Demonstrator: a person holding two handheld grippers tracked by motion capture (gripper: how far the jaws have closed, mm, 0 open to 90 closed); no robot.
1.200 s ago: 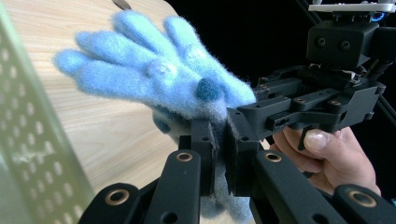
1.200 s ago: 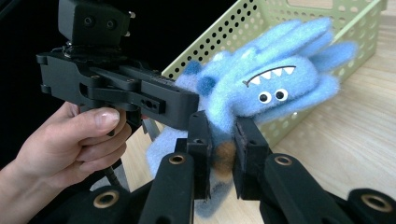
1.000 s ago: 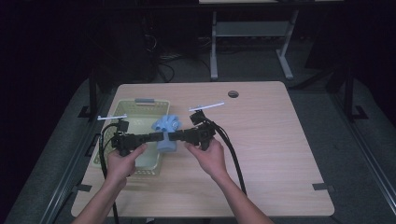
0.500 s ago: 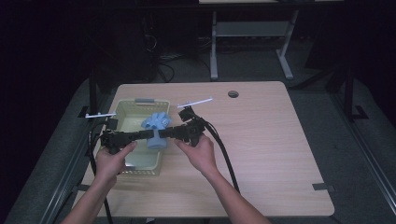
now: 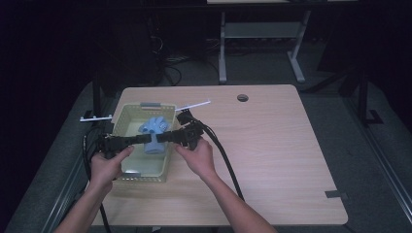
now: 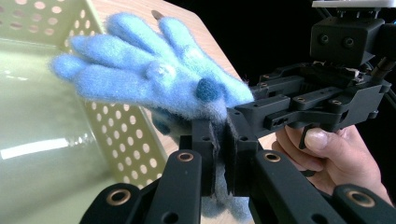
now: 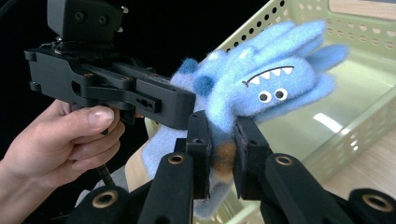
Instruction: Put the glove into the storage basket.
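A fuzzy blue monster glove (image 5: 154,130) with googly eyes and a toothy mouth (image 7: 261,79) hangs over the pale green perforated basket (image 5: 127,111). Both grippers grip it from opposite sides at its cuff end. My left gripper (image 5: 147,139) comes in from the left, its jaws shut on the glove's fabric (image 6: 219,140). From the right comes my right gripper (image 5: 161,137), shut on the glove's lower part (image 7: 219,135). The glove's fingers (image 6: 154,79) spread out above the basket's inside (image 6: 46,140). In each gripper view the other gripper sits close behind the glove.
The basket stands at the left of a wooden table (image 5: 272,145), whose top extends well to the right. A round cable hole (image 5: 242,97) lies near the far edge. Black cables trail from both grippers toward the front. A grey tape strip (image 5: 335,194) marks the front right.
Both grippers have carried the glove leftward, from above the basket's right wall to over its inside. Both grips stayed shut.
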